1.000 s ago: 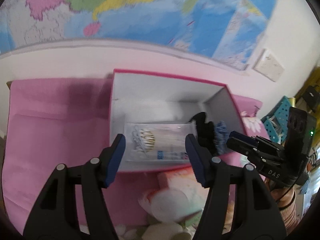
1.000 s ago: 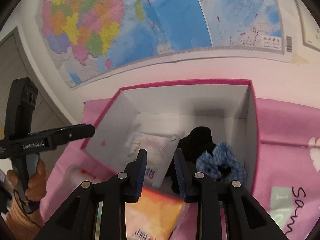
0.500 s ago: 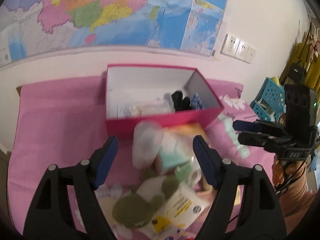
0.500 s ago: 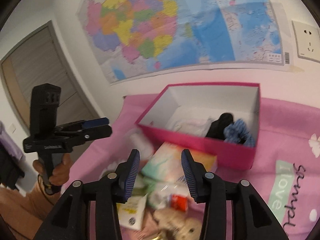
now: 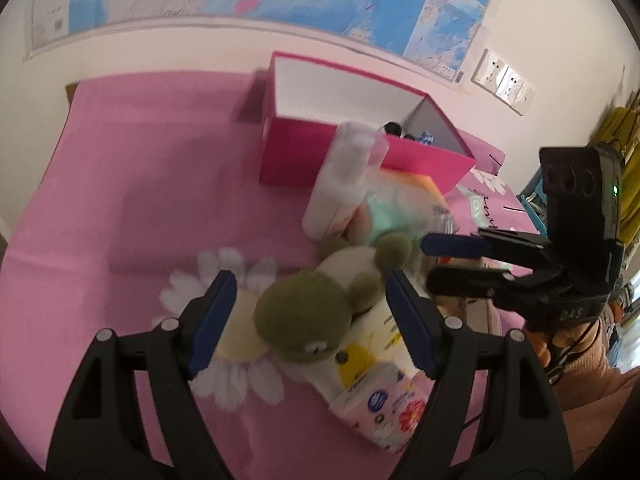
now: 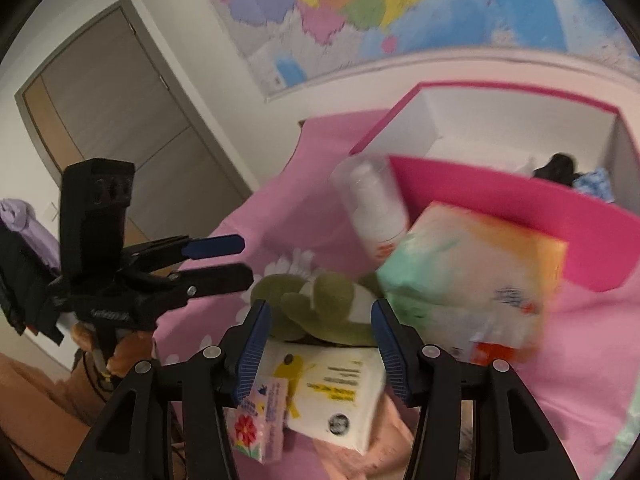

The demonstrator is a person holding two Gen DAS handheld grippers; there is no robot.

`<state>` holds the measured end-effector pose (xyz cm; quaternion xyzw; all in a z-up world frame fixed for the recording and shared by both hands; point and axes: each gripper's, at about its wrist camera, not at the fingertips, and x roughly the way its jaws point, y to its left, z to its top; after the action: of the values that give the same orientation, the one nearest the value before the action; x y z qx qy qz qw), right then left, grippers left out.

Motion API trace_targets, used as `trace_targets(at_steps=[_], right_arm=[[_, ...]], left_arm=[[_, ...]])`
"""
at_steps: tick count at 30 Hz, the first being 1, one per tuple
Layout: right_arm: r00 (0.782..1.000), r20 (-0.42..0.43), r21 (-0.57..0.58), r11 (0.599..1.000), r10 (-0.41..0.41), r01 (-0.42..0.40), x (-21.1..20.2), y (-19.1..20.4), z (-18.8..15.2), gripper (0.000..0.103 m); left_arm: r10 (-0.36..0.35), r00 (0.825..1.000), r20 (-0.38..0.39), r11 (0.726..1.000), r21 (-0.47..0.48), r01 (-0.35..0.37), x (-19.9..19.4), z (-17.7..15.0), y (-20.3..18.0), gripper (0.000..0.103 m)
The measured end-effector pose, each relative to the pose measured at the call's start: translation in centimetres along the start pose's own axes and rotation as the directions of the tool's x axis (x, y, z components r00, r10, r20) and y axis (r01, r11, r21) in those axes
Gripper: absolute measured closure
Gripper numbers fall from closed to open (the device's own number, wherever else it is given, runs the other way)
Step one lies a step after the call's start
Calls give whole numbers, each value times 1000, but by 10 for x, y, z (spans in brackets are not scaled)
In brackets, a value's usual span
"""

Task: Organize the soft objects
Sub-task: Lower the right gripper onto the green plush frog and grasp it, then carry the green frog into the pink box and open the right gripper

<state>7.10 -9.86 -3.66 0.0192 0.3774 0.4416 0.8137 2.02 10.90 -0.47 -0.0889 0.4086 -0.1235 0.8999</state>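
A green plush frog (image 5: 312,312) lies on the pink cloth, also in the right wrist view (image 6: 320,304). My left gripper (image 5: 312,320) is open, its fingers on either side of the frog's head. My right gripper (image 6: 320,344) is open just above the frog and a white tissue pack (image 6: 340,404). A pink box (image 5: 360,160) behind holds a black item (image 6: 558,166) and a blue scrunchie (image 6: 596,184). A pastel tissue pack (image 6: 472,264) and a white bottle (image 6: 376,208) lean in front of the box.
A small floral tissue packet (image 6: 260,424) lies by the white pack, also in the left wrist view (image 5: 380,408). A map (image 6: 400,8) hangs on the wall behind. A grey door (image 6: 120,120) stands at the left. The pink cloth (image 5: 140,200) stretches to the left.
Both grippers have pulled back from the box, lowered over the pile of soft items and opened wider. The left gripper now straddles the frog.
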Motion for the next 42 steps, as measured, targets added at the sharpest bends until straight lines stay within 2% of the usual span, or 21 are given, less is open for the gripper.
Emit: trace_targets(at_steps=[8, 10, 12, 13, 14, 17, 24, 31, 36, 42], right_arm=[[999, -22, 3, 999, -32, 33, 31, 3, 5, 50], [999, -23, 2, 999, -44, 44, 34, 2, 5, 54], [998, -34, 1, 999, -50, 50, 37, 1, 4, 74], [998, -34, 10, 999, -51, 51, 39, -1, 4, 78], [998, -31, 11, 998, -58, 58, 38, -2, 4, 79], [999, -21, 21, 999, -40, 40, 34, -1, 4, 79], [999, 39, -9, 1000, 5, -5, 15, 18, 12, 80], [992, 118, -70, 997, 52, -44, -17, 42, 24, 80], [975, 212, -98, 994, 66, -46, -52, 49, 44, 80], [954, 299, -92, 996, 36, -9, -78, 36, 79, 80]], left_arm=[[-39, 996, -77, 999, -41, 36, 13, -23, 12, 25], [-61, 994, -94, 997, -50, 56, 19, -23, 12, 25], [-73, 992, -104, 996, -60, 67, 24, -23, 14, 25], [-79, 991, -112, 995, -64, 72, 28, -23, 14, 26], [-85, 990, -114, 995, -66, 78, 29, -23, 14, 30], [-58, 993, -105, 997, -48, 54, 29, -22, 10, 34], [-46, 998, -37, 999, -31, 45, 3, -15, 8, 35], [-45, 996, 72, 999, 21, 43, -34, 7, -6, 35], [-39, 985, 166, 994, 110, 20, -52, 42, -26, 35], [-24, 978, 209, 987, 161, -10, -35, 89, -39, 35]])
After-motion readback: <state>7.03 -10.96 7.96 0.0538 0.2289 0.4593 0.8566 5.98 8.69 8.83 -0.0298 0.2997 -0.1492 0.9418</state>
